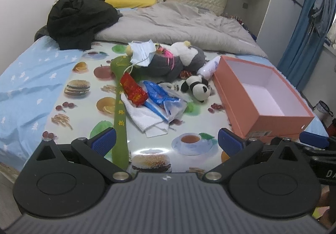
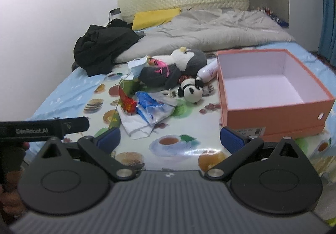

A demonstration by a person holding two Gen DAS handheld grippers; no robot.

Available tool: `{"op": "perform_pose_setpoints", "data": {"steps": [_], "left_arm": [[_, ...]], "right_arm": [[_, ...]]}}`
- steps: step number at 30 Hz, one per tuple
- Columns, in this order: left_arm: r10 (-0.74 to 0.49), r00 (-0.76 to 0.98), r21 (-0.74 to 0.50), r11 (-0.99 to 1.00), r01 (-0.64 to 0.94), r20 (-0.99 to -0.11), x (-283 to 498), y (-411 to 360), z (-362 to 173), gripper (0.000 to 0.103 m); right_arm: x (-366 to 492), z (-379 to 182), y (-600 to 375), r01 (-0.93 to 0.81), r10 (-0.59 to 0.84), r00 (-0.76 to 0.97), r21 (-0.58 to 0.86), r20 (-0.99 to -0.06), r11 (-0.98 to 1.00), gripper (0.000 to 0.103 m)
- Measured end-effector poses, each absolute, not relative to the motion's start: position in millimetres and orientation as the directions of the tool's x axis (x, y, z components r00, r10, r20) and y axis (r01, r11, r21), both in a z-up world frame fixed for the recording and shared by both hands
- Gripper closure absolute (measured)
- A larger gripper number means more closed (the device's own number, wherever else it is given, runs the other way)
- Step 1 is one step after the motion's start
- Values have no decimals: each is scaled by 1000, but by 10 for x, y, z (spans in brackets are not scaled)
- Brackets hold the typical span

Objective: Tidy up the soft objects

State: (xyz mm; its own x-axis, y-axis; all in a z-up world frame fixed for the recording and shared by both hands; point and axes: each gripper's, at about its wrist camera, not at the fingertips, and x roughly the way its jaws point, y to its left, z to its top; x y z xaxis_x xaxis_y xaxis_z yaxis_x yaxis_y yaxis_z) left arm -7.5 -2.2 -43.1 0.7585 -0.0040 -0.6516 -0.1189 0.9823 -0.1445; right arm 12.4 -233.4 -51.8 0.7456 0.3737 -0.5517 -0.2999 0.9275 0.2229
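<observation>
Both grippers spread w/ nothing between the pads, hovering at near edge of printed mat; soft stuff piled left of the orange box.

Left gripper (image 1: pixel 167 143) & right gripper (image 2: pixel 170 140): jaws wide apart, empty. Orange box (image 1: pixel 241 105), open, white inside, sits on the food-print mat (image 1: pixel 88 95). Just left of box: small panda plush (image 1: pixel 197 86), touching a white bottle (image 1: pixel 209 68) that leans on box's far corner. Further left: big grey penguin plush (image 1: pixel 168 61) w/ face mask (image 1: pixel 141 51) on its far-left end. Nearer, left of box: blue plastic bag (image 1: pixel 161 95), red packet (image 1: pixel 133 89), white cloth (image 1: pixel 147 118), long green strap (image 1: pixel 120 120). Behind box: grey duvet (image 1: pixel 178 23); black clothes (image 1: pixel 77 17) well left.
</observation>
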Motion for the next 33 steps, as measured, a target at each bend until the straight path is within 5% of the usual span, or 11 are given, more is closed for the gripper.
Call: {"op": "perform_pose_setpoints", "data": {"steps": [21, 33], "left_arm": [[-21, 717, -82, 995, -51, -697, 465, -20, -773, 0], [-6, 705, -78, 994, -71, -709, 937, 197, -885, 0]], "right_arm": [[435, -819, -2322, -270, 346, 768, 218, -539, 938, 0], [823, -932, -2070, -319, 371, 765, 191, -527, 928, 9]]}}
